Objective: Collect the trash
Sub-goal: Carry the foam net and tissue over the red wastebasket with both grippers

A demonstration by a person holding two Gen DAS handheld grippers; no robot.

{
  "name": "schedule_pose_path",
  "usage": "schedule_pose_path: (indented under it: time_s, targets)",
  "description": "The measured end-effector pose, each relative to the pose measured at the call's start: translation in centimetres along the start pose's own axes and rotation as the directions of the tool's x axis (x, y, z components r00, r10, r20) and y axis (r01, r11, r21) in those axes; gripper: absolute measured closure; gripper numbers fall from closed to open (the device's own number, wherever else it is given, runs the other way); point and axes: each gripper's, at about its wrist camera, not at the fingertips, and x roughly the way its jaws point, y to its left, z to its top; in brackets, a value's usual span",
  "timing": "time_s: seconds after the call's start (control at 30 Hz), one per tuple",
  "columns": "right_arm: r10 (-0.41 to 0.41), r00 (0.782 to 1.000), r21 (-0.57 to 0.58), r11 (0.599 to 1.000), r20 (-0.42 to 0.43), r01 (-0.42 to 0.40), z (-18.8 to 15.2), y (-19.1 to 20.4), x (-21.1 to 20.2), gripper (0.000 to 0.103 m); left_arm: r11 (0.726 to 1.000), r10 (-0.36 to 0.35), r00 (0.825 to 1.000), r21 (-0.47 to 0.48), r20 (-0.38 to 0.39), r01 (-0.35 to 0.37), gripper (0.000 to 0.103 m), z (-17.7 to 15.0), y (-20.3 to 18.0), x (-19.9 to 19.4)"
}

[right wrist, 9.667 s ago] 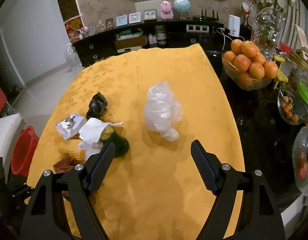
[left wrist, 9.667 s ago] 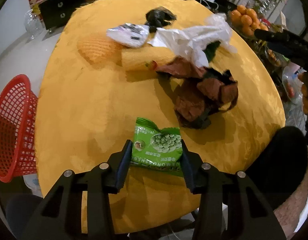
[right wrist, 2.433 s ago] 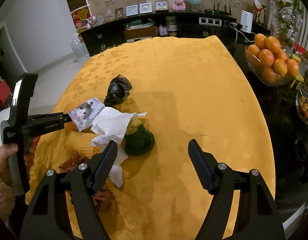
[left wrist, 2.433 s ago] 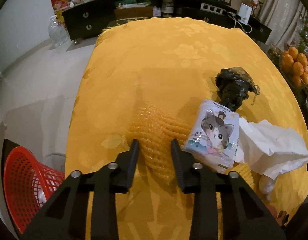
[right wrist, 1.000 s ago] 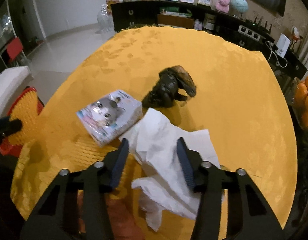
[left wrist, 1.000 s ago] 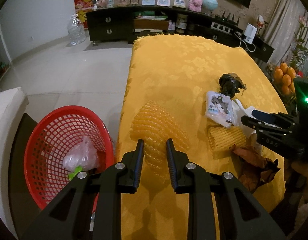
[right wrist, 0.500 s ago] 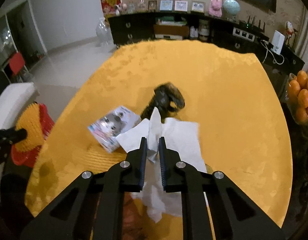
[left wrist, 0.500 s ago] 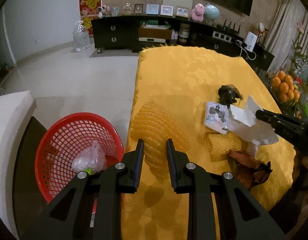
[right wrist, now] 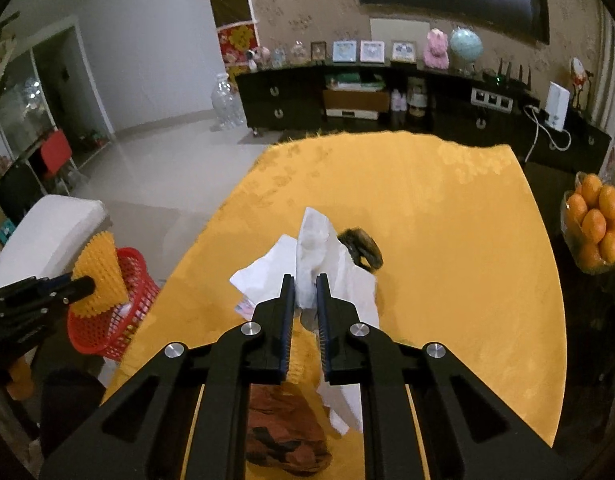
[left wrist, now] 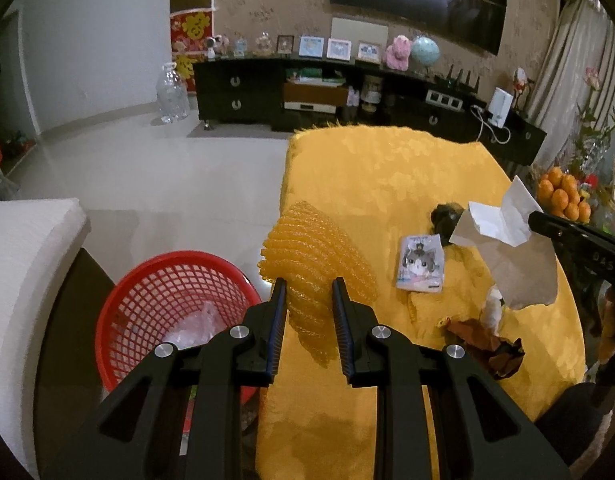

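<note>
My left gripper (left wrist: pixel 307 304) is shut on an orange foam fruit net (left wrist: pixel 313 256) and holds it in the air at the table's left edge, beside the red trash basket (left wrist: pixel 155 292); the net also shows in the right wrist view (right wrist: pixel 97 276). My right gripper (right wrist: pixel 305 300) is shut on a white tissue (right wrist: pixel 315 248), lifted above the yellow table (right wrist: pixel 447 240); the tissue also shows in the left wrist view (left wrist: pixel 507 248). A cat-print packet (left wrist: pixel 420 263), a black crumpled bag (left wrist: pixel 445 216), a second foam net and brown wrappers (left wrist: pixel 487 348) lie on the table.
The basket (right wrist: pixel 107 312) stands on the floor left of the table and holds a clear plastic bag (left wrist: pixel 195 320). A white chair (left wrist: pixel 23 264) is beside it. A bowl of oranges (right wrist: pixel 599 220) sits at the table's right. A dark cabinet (left wrist: pixel 347 96) lines the far wall.
My right gripper has lifted the tissue higher off the table. My left gripper has raised the foam net a little and stays by the basket.
</note>
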Motion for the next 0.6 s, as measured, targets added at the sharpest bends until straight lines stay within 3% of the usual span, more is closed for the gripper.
schedule_pose_path:
  time_s: [0.6]
  targets:
    - [0.063,0.996,-0.067,0.996,0.066,-0.058,3.0,4.3,-1.9,0.091,0.996,0.078,0.994,-0.050,0.071,-0.074,0.081,1.1,3.6,-3.4]
